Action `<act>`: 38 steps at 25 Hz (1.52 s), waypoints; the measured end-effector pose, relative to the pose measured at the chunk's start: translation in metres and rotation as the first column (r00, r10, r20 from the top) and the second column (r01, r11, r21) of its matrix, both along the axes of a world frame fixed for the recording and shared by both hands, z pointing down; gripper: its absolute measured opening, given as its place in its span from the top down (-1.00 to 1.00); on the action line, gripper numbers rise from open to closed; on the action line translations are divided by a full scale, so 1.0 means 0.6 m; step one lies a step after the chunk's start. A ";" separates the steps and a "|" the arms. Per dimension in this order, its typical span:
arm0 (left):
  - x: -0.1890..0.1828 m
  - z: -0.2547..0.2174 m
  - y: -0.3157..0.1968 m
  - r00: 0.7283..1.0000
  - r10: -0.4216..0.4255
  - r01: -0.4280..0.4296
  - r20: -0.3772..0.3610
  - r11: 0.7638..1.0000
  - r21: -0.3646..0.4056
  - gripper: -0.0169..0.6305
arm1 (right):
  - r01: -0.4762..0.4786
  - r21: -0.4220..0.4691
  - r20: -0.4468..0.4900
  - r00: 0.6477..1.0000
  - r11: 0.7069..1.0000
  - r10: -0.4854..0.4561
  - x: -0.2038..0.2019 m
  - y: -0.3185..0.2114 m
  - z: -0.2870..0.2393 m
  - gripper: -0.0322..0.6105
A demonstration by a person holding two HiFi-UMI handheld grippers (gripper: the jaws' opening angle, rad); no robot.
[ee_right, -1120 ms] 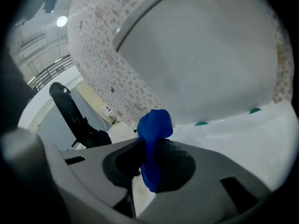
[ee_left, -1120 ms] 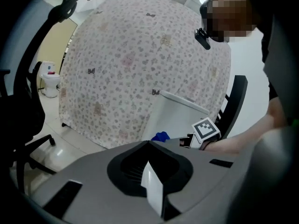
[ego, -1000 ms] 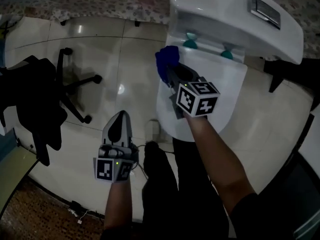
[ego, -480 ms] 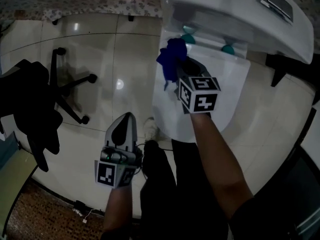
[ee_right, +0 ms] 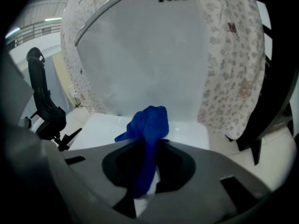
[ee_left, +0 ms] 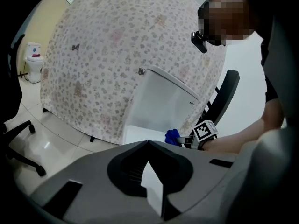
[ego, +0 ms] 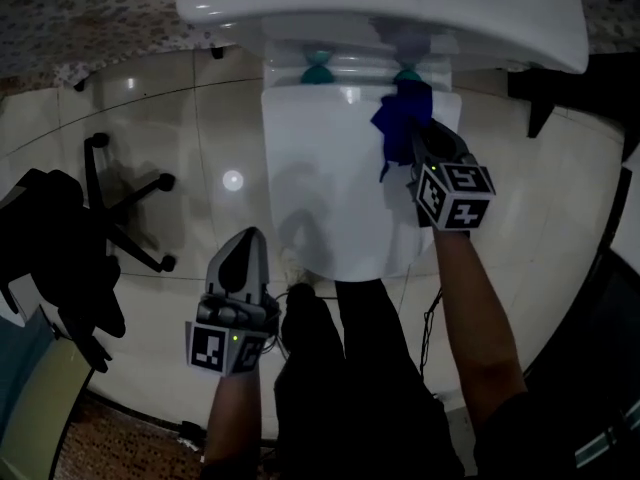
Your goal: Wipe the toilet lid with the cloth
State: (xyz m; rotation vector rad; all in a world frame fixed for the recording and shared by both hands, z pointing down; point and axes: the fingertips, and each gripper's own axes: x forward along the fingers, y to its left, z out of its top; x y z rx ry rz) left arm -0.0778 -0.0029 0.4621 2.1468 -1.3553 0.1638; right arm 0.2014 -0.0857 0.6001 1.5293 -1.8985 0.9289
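here the right claw [ego: 412, 140] pinches the blue cloth [ego: 402, 116] on the toilet lid [ego: 335, 188].

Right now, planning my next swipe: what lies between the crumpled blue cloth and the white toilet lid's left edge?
Only shadow: the head view shows the white toilet lid bare from the blue cloth to that edge.

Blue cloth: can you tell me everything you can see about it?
The blue cloth is deep blue, soft and crumpled, like a fuzzy rag. It is bunched into a lump and pinched between the jaws of the right tool, with a tail hanging down between them. It sits at the far right corner of the white toilet lid, close to the tank, and seems to rest on the lid there.
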 end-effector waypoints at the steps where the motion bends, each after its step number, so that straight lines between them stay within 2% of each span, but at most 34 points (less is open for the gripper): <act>1: 0.004 0.002 0.002 1.000 0.013 -0.013 0.003 1.000 -0.002 0.97 | -0.015 0.000 -0.030 0.999 1.000 0.015 0.030 0.008 0.001 0.70; 4: 0.015 0.011 0.016 0.997 0.071 -0.071 0.004 0.997 -0.003 0.97 | -0.062 -0.008 -0.107 0.992 0.998 0.061 0.108 0.036 0.008 0.70; 7: 0.029 0.007 0.008 0.997 0.079 -0.079 0.009 0.997 -0.007 0.97 | -0.113 -0.013 -0.117 0.987 0.993 0.111 0.156 0.059 0.015 0.70; 10: 0.031 0.011 0.008 0.998 0.066 -0.065 0.009 0.998 -0.014 0.97 | -0.127 -0.011 -0.122 0.985 0.992 0.125 0.168 0.066 0.016 0.70; 13: 0.018 0.021 0.025 0.997 0.075 -0.075 -0.013 0.997 -0.008 0.97 | -0.146 0.008 -0.124 0.982 0.989 0.146 0.153 0.062 0.002 0.70; 17: -0.013 0.019 0.032 0.999 0.007 -0.007 -0.044 1.000 -0.020 0.97 | -0.108 0.095 -0.001 0.994 0.990 0.109 0.051 0.060 -0.058 0.70; 19: -0.022 0.013 0.036 0.998 -0.030 0.027 -0.061 0.999 -0.046 0.97 | -0.078 0.118 0.082 0.994 0.990 0.069 -0.025 0.064 -0.084 0.70; 22: -0.043 0.006 0.055 0.998 -0.041 0.038 -0.057 0.998 -0.050 0.97 | -0.009 0.134 0.204 0.979 0.991 -0.019 -0.162 0.071 -0.110 0.70; 25: -0.078 0.008 0.082 0.999 -0.035 0.035 -0.029 0.999 -0.026 0.97 | 0.080 0.126 0.291 0.950 0.989 -0.114 -0.301 0.084 -0.112 0.70; 28: -0.108 0.008 0.090 0.997 -0.082 0.082 -0.015 0.996 -0.039 0.97 | 0.142 0.066 0.323 0.934 0.988 -0.156 -0.398 0.104 -0.076 0.70; 31: -0.125 0.014 0.100 0.994 -0.109 0.109 -0.002 0.992 -0.068 0.97 | 0.164 -0.020 0.285 0.946 0.986 -0.152 -0.429 0.126 -0.020 0.70; 34: -0.133 0.025 0.119 0.995 -0.099 0.098 -0.003 0.991 -0.090 0.97 | 0.195 -0.083 0.191 0.966 0.977 -0.176 -0.414 0.147 0.025 0.70; 38: -0.126 0.028 0.119 0.997 -0.082 0.081 -0.006 0.994 -0.074 0.97 | 0.231 -0.081 0.125 0.967 0.970 -0.220 -0.377 0.165 0.038 0.70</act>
